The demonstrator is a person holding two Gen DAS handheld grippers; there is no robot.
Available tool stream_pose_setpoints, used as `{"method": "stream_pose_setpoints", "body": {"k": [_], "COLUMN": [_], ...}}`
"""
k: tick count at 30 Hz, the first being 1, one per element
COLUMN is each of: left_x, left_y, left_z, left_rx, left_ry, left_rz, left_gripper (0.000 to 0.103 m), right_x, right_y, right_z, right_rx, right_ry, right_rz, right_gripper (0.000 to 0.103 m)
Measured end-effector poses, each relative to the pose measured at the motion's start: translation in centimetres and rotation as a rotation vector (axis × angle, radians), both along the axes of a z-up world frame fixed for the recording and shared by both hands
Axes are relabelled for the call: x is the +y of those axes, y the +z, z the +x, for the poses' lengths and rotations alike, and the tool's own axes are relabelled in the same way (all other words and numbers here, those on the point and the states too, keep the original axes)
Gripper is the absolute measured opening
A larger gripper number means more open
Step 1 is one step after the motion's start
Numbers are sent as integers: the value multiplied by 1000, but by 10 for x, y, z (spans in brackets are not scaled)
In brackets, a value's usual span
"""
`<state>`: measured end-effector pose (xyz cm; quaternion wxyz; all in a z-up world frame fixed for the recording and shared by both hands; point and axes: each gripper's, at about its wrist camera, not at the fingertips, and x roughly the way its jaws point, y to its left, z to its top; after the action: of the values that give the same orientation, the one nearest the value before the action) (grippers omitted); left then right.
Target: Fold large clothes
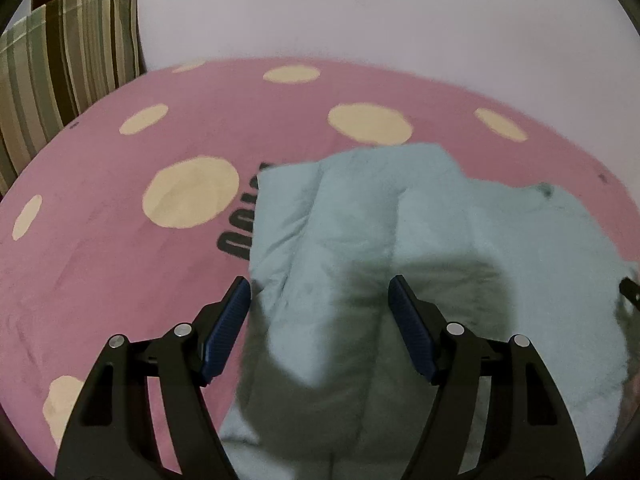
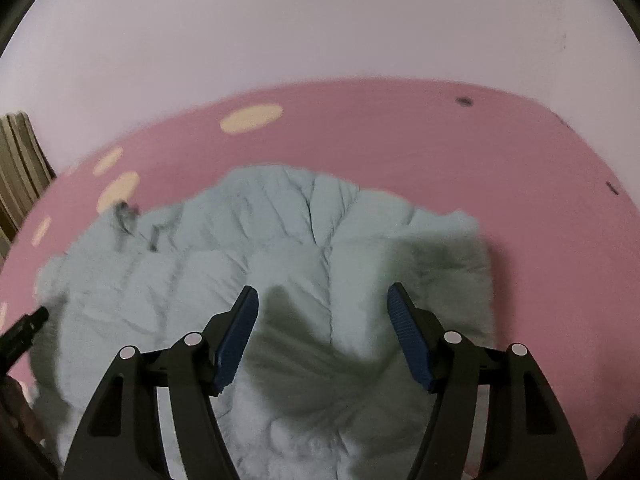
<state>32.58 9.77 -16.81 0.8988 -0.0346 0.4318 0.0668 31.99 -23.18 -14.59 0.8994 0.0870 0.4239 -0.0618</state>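
My right gripper (image 2: 322,330) is hovering, fingers spread, over the pale blue garment (image 2: 240,248), seemingly a jacket, lying on the pink blanket (image 2: 480,152).

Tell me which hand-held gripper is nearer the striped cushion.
Left. The left hand-held gripper hangs open over the light blue jacket's left edge, with the striped cushion up-left. The right hand-held gripper is open over the jacket's far side.
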Motion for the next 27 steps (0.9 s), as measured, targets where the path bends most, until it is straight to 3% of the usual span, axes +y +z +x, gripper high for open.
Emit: {"method": "stream_pose_setpoints", "body": {"k": [3,6,11,15,17,20,23,27], "left_x": [-1,-7,-6,-6,-7,-4,2,-9], "left_y": [-17,-31,-11,20,18,-9,-27,0], "left_z": [10,14,0,-39,-47,-42,-35,-42], "left_rx": [53,76,48,-69,-58,43,101,44], "left_ry": [-5,-19,-5,-20,-37,-39,-35,-33], "left_rz": [14,47,81,83,81,78,27,94], "left_gripper": [74,77,74,74,74,75,76,74], "right_x": [1,3,3,6,7,8,5,8], "right_y": [-29,-41,-22,6,5,-16,-38,-13], "right_z": [11,8,-2,-35,-46,-43,-42,-42], "right_rx": [75,65,52,-15,-14,50,82,62], "right_ry": [9,28,16,21,28,24,37,21], "right_rz": [-25,-39,-54,-44,-43,-69,-45,-54], "right_gripper": [67,68,68,68,68,68,71,71]}}
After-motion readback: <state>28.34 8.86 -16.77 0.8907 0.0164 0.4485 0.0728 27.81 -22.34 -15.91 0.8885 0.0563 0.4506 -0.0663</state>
